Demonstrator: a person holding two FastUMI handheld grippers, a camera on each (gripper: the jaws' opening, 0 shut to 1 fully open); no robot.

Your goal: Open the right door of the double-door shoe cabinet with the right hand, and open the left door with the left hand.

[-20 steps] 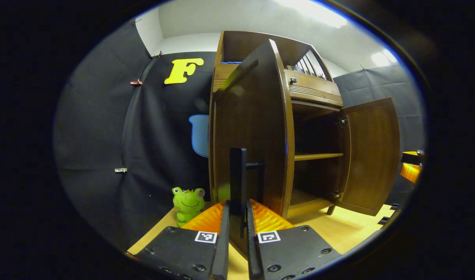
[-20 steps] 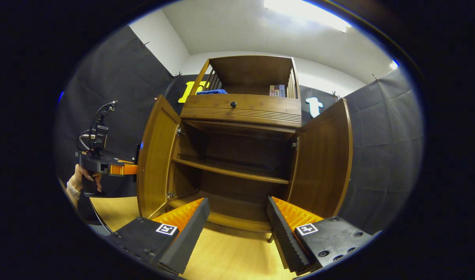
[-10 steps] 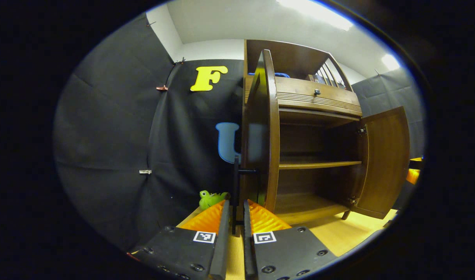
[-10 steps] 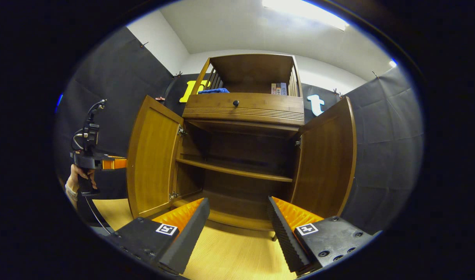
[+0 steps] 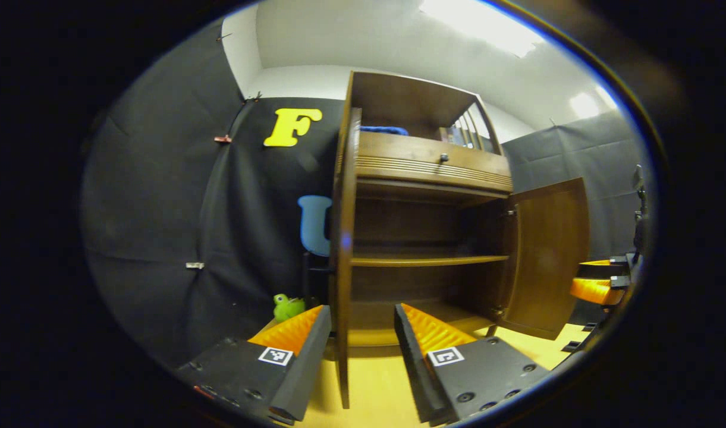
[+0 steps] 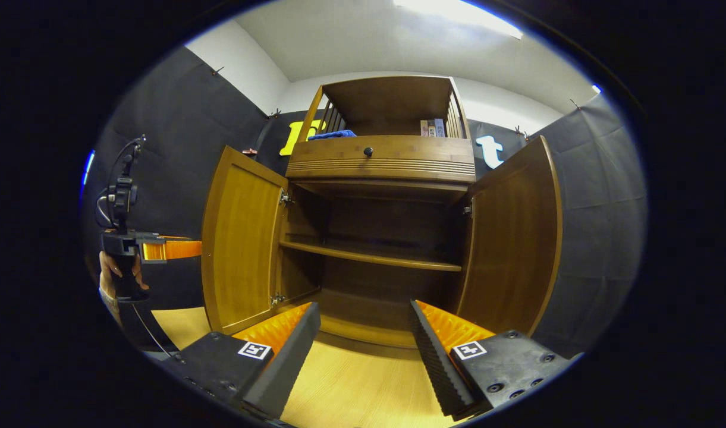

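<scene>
The brown wooden shoe cabinet (image 6: 380, 166) stands with both doors swung out. In the right gripper view the left door (image 6: 238, 249) and the right door (image 6: 511, 238) flank bare shelves. My right gripper (image 6: 363, 351) is open, low in front of the cabinet, holding nothing. In the left gripper view the left door (image 5: 341, 267) is seen edge-on, in line with the gap of my open left gripper (image 5: 357, 356); neither finger presses on it. Its dark handle (image 5: 308, 279) shows just behind the door. The right door (image 5: 547, 255) hangs wide open.
A green frog toy (image 5: 287, 307) sits on the floor left of the cabinet. A drawer with a knob (image 6: 368, 152), a blue cloth (image 6: 333, 134) and books (image 6: 433, 127) are up top. A hand (image 6: 116, 273) holds the left gripper (image 6: 187, 249) beside the left door. The floor (image 6: 351, 392) is light wood.
My left gripper was shut on the left door's handle and has let go and opened. The left door has swung wider. The right gripper stayed open and hardly moved.
</scene>
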